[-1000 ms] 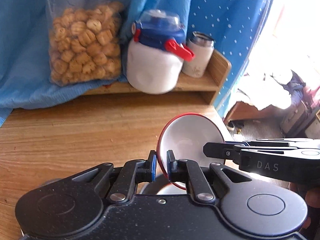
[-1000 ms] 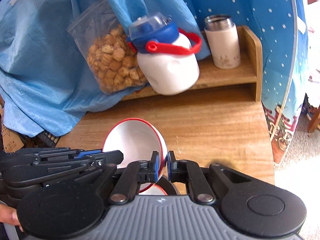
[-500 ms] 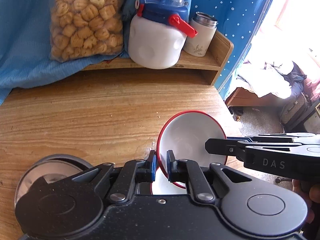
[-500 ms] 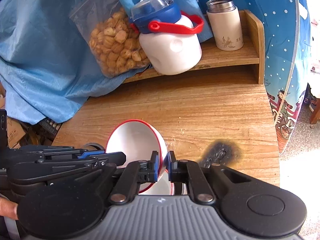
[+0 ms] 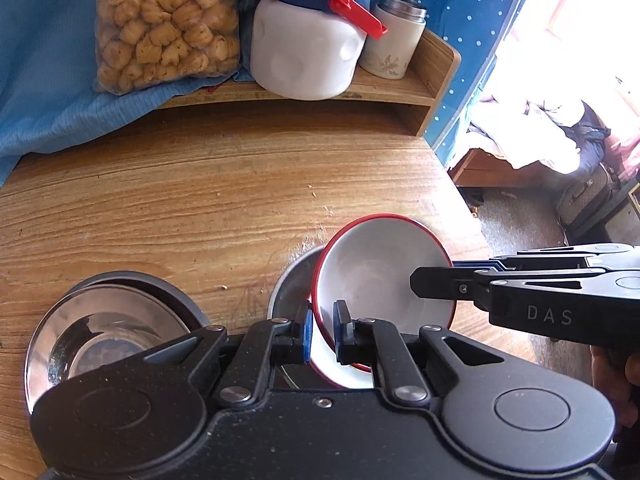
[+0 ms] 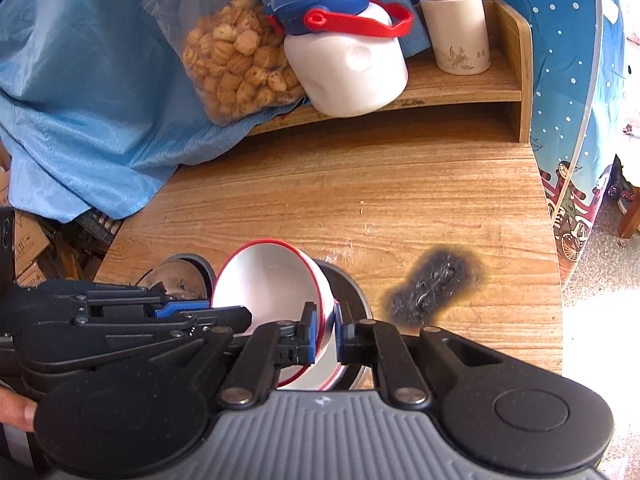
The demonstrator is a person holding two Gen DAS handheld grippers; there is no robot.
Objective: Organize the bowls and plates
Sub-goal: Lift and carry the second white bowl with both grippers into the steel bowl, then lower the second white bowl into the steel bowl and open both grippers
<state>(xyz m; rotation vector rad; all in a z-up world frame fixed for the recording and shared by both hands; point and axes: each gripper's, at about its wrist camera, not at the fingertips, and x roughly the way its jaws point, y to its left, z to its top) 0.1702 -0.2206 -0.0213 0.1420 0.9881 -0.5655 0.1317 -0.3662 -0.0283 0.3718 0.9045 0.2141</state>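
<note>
1. The left gripper (image 5: 321, 331) is clamped on the rim of a white bowl with a red rim (image 5: 384, 276), one blue pad inside the wall and one outside.
2. The right gripper (image 6: 325, 333) is clamped on the opposite side of the same bowl's rim, so the bowl hangs tilted between the two sets of fingers, its open side turned up and toward the far end of the table.
3. Directly under the held bowl, below both sets of fingertips, sits a steel plate (image 5: 294, 276); a second red-rimmed white dish (image 5: 340, 372) shows just beneath the bowl, close to the left fingers. Whether the held bowl touches it I cannot tell.
4. To the outer side of the left fingers, well clear of the bowl, a shiny steel bowl (image 5: 104, 328) rests on the wooden table (image 5: 200, 200).
5. To the outer side of the right fingers there is a dark burn mark (image 6: 432, 284) on the tabletop.
6. Well ahead of both grippers, a low wooden shelf (image 6: 460, 88) carries a bag of biscuits (image 5: 168, 24), a white jug with a blue lid and red handle (image 6: 344, 64), and a white flask with a steel cap (image 6: 458, 28).
7. Blue cloth (image 6: 88, 112) drapes behind and over the shelf's end beyond the left fingers.
8. A hand (image 6: 18, 408) holds the left gripper's body at the edge of the right camera's view.
</note>
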